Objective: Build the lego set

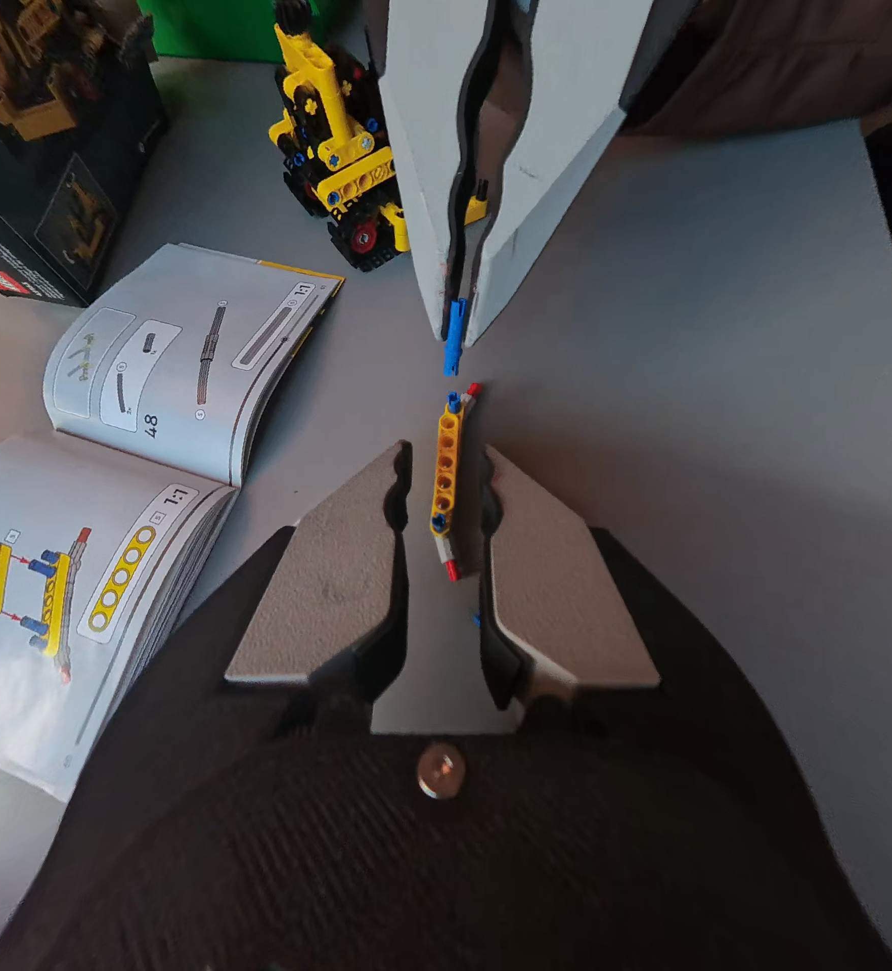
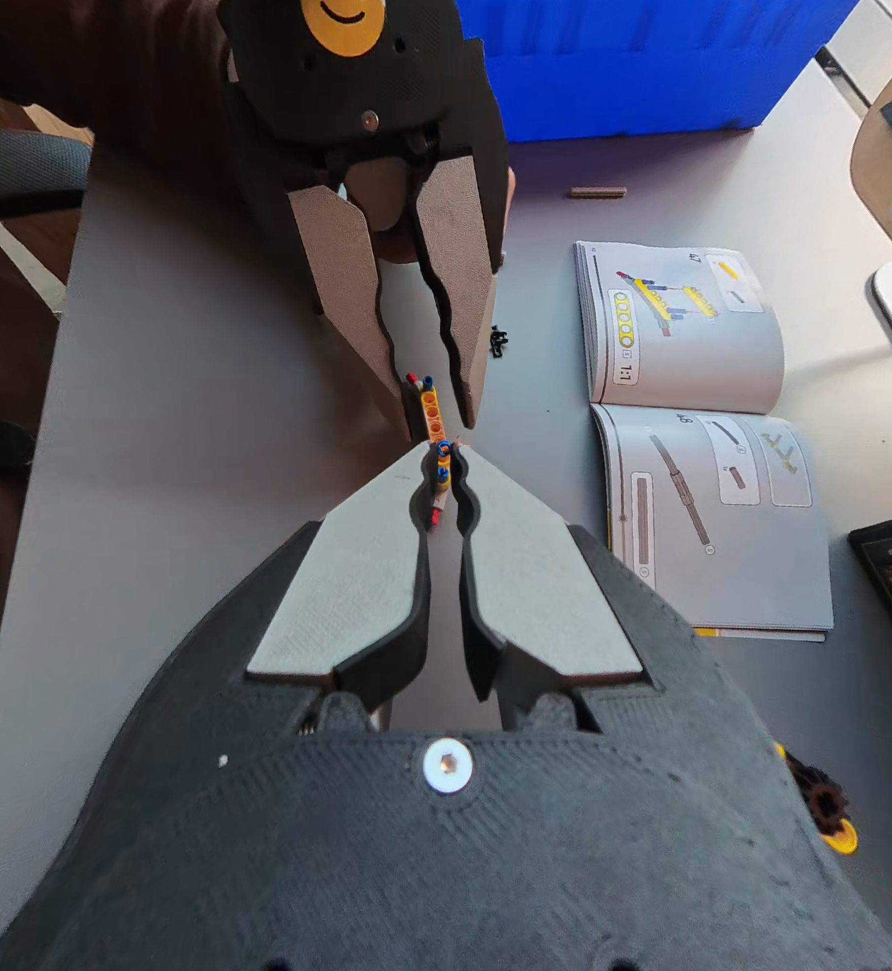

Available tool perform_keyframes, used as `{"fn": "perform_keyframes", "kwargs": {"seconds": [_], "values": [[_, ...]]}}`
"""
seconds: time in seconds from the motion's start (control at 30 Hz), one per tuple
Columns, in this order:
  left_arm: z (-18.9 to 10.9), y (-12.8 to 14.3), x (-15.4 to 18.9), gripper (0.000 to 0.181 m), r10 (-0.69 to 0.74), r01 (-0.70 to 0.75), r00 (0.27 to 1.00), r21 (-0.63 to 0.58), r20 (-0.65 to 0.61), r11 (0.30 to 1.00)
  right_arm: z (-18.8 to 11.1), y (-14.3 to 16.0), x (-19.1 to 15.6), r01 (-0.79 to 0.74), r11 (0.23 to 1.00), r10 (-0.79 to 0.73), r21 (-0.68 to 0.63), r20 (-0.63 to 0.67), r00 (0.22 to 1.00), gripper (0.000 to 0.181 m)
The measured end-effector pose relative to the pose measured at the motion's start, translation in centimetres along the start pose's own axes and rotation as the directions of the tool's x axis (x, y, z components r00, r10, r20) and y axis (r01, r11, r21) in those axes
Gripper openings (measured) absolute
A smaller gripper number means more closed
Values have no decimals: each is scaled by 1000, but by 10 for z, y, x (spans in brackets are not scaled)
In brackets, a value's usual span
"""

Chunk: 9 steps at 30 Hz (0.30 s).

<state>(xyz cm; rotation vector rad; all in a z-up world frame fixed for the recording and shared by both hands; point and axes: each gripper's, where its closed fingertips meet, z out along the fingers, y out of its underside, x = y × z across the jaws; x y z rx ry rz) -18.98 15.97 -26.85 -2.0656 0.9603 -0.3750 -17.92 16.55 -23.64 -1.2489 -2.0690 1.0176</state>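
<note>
A yellow beam [image 1: 445, 473] lies on the grey table [image 1: 696, 420], with blue pins in its end holes and a grey axle with red tips alongside. My left gripper [image 1: 446, 447] is open, its fingers on either side of the beam without clamping it. My right gripper [image 2: 446, 445] is shut on a blue pin [image 2: 444, 448] and holds it just off the beam's far end. In the left wrist view the right gripper [image 1: 454, 340] comes in from the top with the blue pin [image 1: 453, 347] sticking out. The right wrist view shows the left gripper [image 2: 436, 417] and the beam [image 2: 432, 415].
An open instruction booklet [image 1: 170, 368] lies left of the beam and also shows in the right wrist view [image 2: 696, 420]. A yellow and black Lego vehicle [image 1: 339, 157] and a black box [image 1: 39, 157] stand behind. A blue bin [image 2: 643, 63], a small black piece [image 2: 497, 341] and a brown axle [image 2: 598, 192] are nearby.
</note>
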Motion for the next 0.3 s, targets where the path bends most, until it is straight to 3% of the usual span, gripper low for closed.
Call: {"fn": "perform_keyframes", "kwargs": {"seconds": [0.03,0.3], "values": [[2,-1,1,21,3,-3,1000,1,-15,1000,0,1,0,3,1000,-3,-5,6,1000,1],[8,-2,0,15,20,-21,998,-14,-54,1000,8,7,3,19,999,-17,-47,41,999,2]]}}
